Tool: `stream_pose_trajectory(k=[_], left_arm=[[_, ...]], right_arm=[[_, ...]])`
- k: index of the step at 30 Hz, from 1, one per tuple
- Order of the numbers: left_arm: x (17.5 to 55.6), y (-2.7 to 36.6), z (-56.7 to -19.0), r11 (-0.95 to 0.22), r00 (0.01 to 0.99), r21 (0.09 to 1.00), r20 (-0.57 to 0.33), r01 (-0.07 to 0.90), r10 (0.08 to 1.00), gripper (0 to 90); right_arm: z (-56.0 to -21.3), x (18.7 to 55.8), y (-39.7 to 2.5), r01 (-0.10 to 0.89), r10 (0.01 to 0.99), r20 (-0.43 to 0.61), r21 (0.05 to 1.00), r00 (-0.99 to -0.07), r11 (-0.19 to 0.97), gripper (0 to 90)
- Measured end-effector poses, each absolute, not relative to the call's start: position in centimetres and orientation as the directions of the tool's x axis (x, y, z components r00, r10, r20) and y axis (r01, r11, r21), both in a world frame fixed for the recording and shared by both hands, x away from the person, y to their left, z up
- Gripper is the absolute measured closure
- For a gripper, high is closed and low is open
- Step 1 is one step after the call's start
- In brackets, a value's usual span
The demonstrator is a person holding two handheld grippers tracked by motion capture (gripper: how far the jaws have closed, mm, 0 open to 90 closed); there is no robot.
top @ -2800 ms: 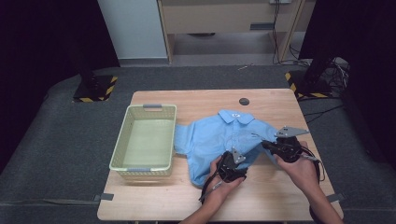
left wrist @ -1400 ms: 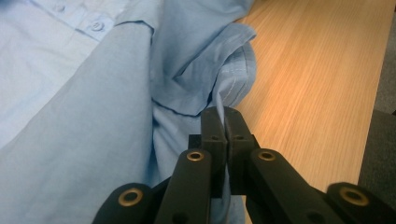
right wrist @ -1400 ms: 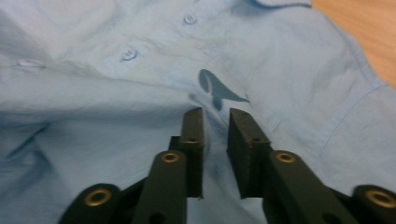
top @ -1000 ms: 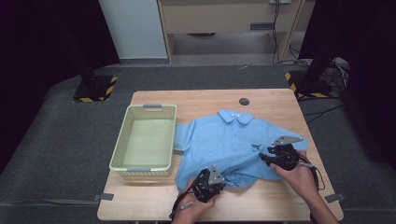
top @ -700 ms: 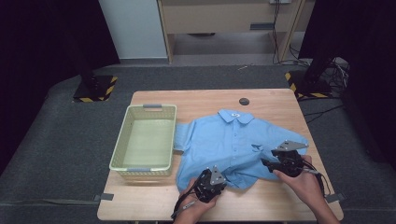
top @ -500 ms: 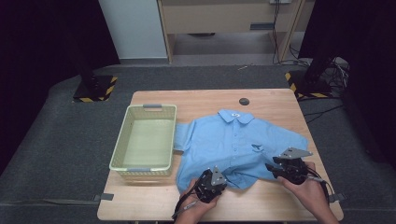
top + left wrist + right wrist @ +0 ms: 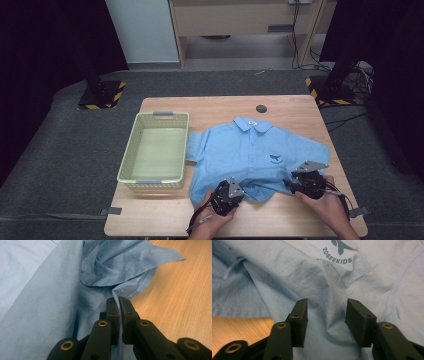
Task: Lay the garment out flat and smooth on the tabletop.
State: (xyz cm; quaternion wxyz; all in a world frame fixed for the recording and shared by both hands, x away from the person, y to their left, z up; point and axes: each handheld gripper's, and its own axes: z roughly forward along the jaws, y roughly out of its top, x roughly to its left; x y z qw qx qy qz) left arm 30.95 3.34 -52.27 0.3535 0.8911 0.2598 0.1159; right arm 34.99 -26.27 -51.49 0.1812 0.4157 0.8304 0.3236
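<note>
A light blue short-sleeved shirt point(image 7: 255, 155) lies front up on the wooden table point(image 7: 280, 107), collar toward the far side. My left gripper point(image 7: 226, 192) is at the shirt's near hem, shut on a fold of the blue fabric point(image 7: 117, 293). My right gripper point(image 7: 295, 184) is at the hem on the right. Its jaws stand open just above the cloth point(image 7: 327, 307), below the chest pocket with the printed logo point(image 7: 338, 258).
A pale green plastic basket point(image 7: 156, 150) stands at the table's left, touching the shirt's sleeve. A small dark round object point(image 7: 261, 108) lies near the far edge. Bare wood point(image 7: 180, 295) runs along the near edge in front of the hem.
Both grippers have pulled back toward the near edge, the right one also moving rightward. The shirt's lower part has been drawn flatter and longer.
</note>
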Motion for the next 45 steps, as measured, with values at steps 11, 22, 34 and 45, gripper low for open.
stream_pose_trajectory(k=[11,22,34,45], left_arm=[[30.8,3.2,-52.3,-0.625,0.841,0.688,0.040,0.368,0.540,87.9],[30.8,3.2,-52.2,-0.627,0.843,0.691,0.049,0.359,0.536,88.3],[30.4,4.6,-49.9,-0.594,0.848,0.734,0.048,0.329,0.528,89.1],[29.4,6.8,-48.8,-0.623,0.877,0.716,0.032,0.315,0.480,89.2]], right_arm=[[-50.6,34.6,-28.7,0.561,0.829,-0.051,0.712,-0.557,0.422,39.1],[-52.1,35.7,-28.5,0.587,0.791,-0.030,0.652,-0.612,0.479,66.6],[-51.5,37.3,-28.0,0.593,0.787,-0.033,0.639,-0.616,0.491,89.4],[-48.7,39.4,-29.1,0.651,0.820,0.040,0.631,-0.571,0.422,87.2]])
